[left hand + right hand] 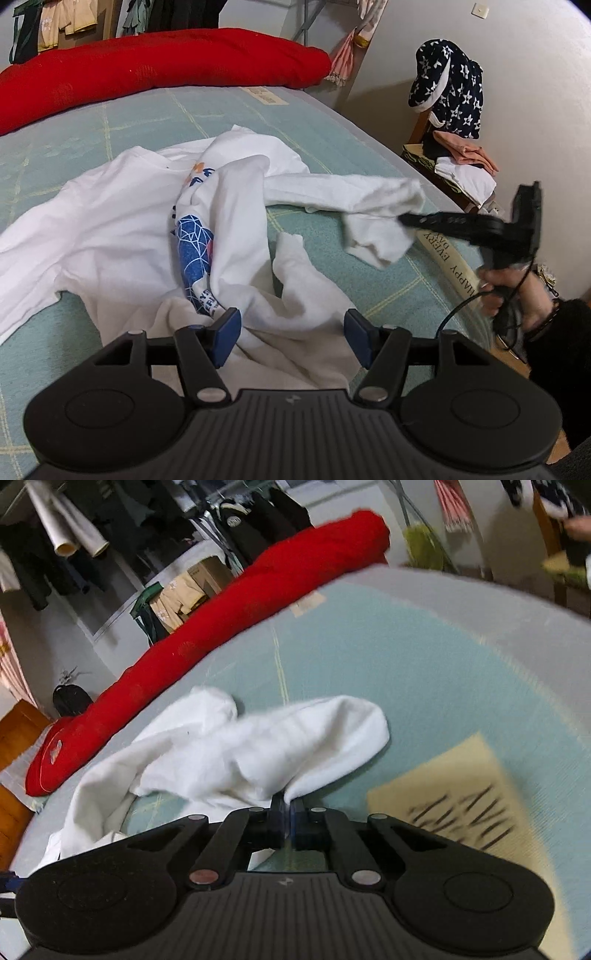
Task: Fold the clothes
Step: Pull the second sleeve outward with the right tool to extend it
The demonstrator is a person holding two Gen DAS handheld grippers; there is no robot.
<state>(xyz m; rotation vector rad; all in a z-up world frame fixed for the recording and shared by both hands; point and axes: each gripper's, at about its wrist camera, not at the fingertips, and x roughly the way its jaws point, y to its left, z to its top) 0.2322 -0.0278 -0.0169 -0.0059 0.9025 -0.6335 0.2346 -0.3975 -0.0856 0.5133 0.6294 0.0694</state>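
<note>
A white T-shirt (122,218) with a blue and orange print lies crumpled on the pale green mattress (110,122). My left gripper (291,332) is open, its blue pads on either side of the shirt's near folds, holding nothing. My right gripper (404,219) comes in from the right, shut on a sleeve end of the shirt, and lifts it off the mattress. In the right wrist view the right gripper (288,805) is shut on the white cloth (258,749), which trails away to the left.
A long red bolster (155,70) lies along the far side of the mattress. A chair (454,166) with folded clothes and a star-patterned garment stands to the right. A cream label with black letters (465,805) lies on the mattress edge. Clothes hang behind.
</note>
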